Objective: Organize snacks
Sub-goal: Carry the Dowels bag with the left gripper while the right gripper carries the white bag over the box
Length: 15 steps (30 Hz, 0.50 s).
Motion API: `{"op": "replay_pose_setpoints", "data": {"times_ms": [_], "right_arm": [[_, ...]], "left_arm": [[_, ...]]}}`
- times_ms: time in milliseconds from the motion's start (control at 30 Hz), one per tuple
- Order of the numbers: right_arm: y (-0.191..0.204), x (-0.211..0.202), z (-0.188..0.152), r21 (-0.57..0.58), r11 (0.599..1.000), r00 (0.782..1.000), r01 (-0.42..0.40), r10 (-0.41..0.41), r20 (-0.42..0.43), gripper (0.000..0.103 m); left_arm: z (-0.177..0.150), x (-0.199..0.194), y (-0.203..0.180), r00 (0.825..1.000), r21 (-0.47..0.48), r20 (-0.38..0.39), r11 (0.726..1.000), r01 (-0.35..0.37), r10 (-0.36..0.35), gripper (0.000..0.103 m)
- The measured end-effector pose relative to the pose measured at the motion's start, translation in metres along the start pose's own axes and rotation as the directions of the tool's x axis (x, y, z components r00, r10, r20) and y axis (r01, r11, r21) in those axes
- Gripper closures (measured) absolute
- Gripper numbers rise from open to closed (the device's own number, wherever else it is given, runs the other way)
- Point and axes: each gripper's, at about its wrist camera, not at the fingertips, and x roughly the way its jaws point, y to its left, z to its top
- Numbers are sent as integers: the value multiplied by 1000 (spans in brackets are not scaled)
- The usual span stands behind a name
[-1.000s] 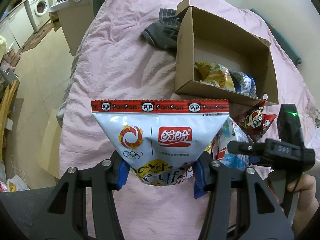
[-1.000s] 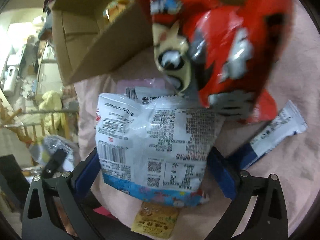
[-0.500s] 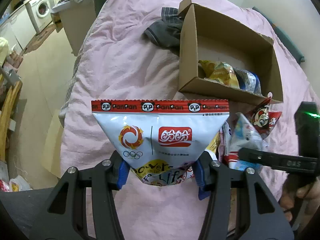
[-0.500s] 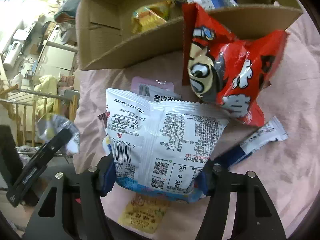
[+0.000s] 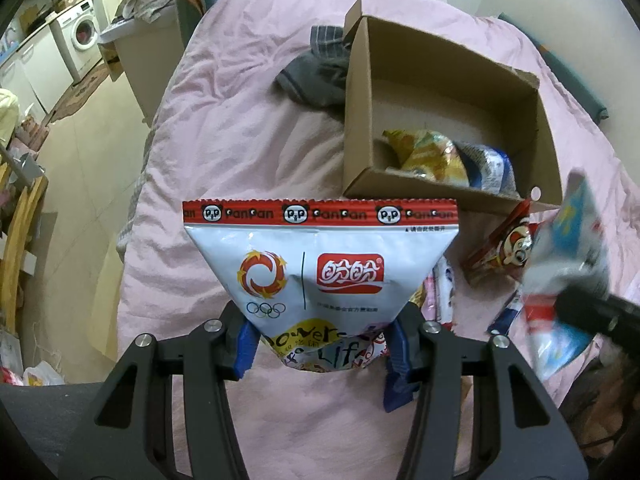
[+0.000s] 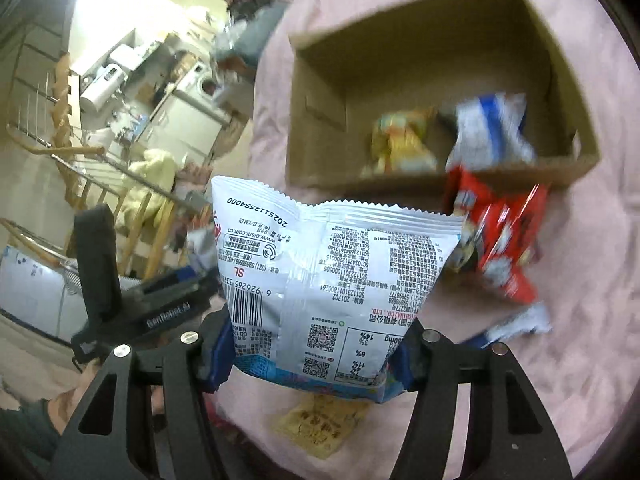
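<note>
My left gripper (image 5: 320, 344) is shut on the lower part of a white PanPan snack bag (image 5: 320, 264) with a red top strip, held upright over the pink bed. An open cardboard box (image 5: 452, 76) lies beyond it and holds a yellow bag (image 5: 428, 152) and a blue-white bag (image 5: 488, 164). My right gripper (image 6: 316, 360) is shut on a white-and-blue snack bag (image 6: 332, 272), its printed back facing me, raised above the bed in front of the box (image 6: 320, 92). That bag shows blurred at the right of the left wrist view (image 5: 572, 240). A red cartoon bag (image 6: 500, 240) leans on the box's near wall.
A grey garment (image 5: 316, 72) lies left of the box. A small yellow packet (image 6: 320, 424) and a blue-white stick packet (image 6: 516, 324) rest on the pink bedsheet. The bed's left edge drops to the floor, with a washing machine (image 5: 80, 36) and a wooden rack (image 6: 100, 184) beyond.
My right gripper closed on the white-and-blue bag, lifted it off the bed and rolled, so the box interior now shows. The left gripper still holds the PanPan bag in place.
</note>
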Motion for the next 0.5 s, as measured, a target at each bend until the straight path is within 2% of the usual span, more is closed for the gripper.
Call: {"op": "replay_pose_setpoints", "data": {"times_ms": [167,333,500], "right_arm": [[4,-22,14,-12,998,992,61,-59,112,39],[7,-48,36,-40,986,961,162,-149,232,39],[1,-59,62,-22,982,937,187,-172,303,39]], "left_arm": [[7,-9,-6,999,2,41,1000,5,-5,54],[25,-20,-11,997,5,70,1000,21,-21,54],[54,-30,-22,994,35,108,999,28,-31,54]]}}
